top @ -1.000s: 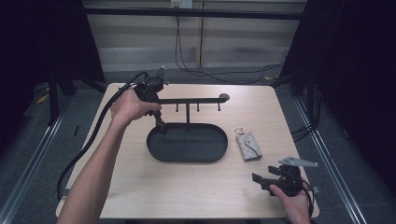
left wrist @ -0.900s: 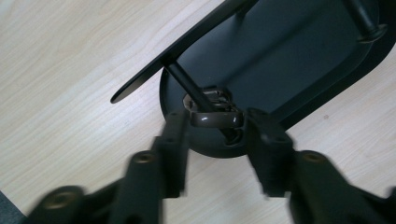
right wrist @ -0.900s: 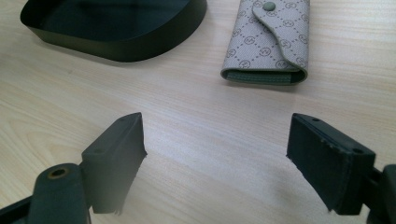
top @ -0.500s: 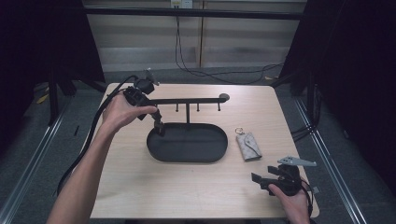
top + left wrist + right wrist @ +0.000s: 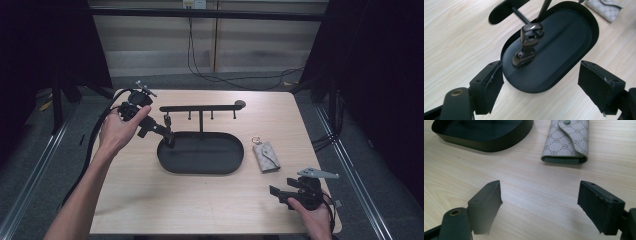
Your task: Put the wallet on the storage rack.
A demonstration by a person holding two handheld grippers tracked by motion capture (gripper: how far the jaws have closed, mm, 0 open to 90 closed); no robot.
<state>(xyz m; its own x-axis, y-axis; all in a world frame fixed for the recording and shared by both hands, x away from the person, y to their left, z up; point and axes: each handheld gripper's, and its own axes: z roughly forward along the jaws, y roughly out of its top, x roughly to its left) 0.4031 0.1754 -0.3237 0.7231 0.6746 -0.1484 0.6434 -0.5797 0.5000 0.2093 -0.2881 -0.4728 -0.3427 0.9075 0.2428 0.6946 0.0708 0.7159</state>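
A light wooden table (image 5: 150,200) carries a black oval tray (image 5: 201,165) near its middle, with a hook rack (image 5: 200,108) rising from the tray's far rim. Just right of the tray, apart from it, a grey patterned key pouch (image 5: 265,156) lies flat on the wood.

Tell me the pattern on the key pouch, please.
Beige monogram lattice on the key pouch; clearest in right gripper view.

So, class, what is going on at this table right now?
A person holds a gripper in each hand. The left gripper has just been opening, nothing between its jaws, beside a dark clasp hanging from a rack over a black tray. The right gripper rests open near a grey key pouch.
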